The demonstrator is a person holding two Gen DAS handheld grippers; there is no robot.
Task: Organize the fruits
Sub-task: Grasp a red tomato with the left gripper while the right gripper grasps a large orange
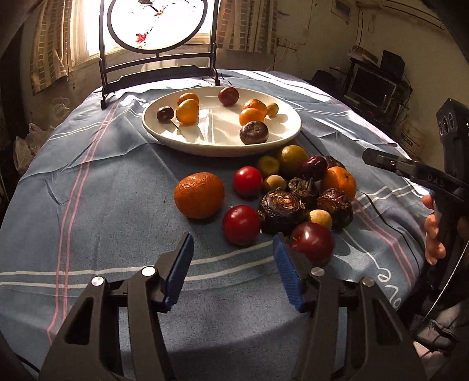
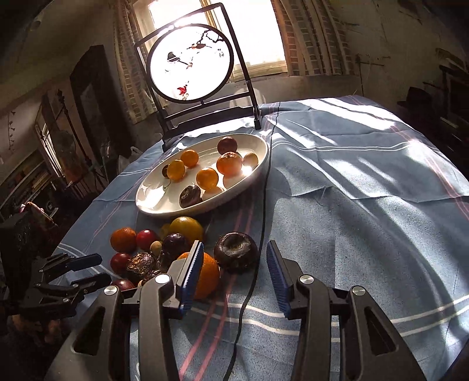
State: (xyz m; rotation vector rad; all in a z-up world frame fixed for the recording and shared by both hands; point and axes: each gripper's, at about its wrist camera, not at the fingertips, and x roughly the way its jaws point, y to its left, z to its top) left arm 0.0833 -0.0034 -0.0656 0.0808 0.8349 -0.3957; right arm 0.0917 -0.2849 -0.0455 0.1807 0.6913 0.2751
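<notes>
A white oval plate (image 1: 164,133) (image 2: 146,205) holds several fruits: oranges, dark plums and a water chestnut. In front of it a pile lies on the blue cloth: a large orange (image 1: 199,195), two red tomatoes (image 1: 241,224), a dark red plum (image 1: 312,242), brown water chestnuts (image 1: 280,211) and small yellow fruits. My left gripper (image 1: 233,249) is open and empty, just short of the near tomato and plum. My right gripper (image 2: 236,258) is open and empty; a dark water chestnut (image 2: 236,252) lies just beyond its tips, an orange (image 2: 209,274) behind its left finger.
A round painted screen on a black stand (image 1: 158,26) (image 2: 190,63) stands at the table's far edge before a bright window. A black cable (image 2: 261,234) runs across the cloth past the plate. The right gripper shows in the left wrist view (image 1: 381,159), the left gripper in the right wrist view (image 2: 96,268).
</notes>
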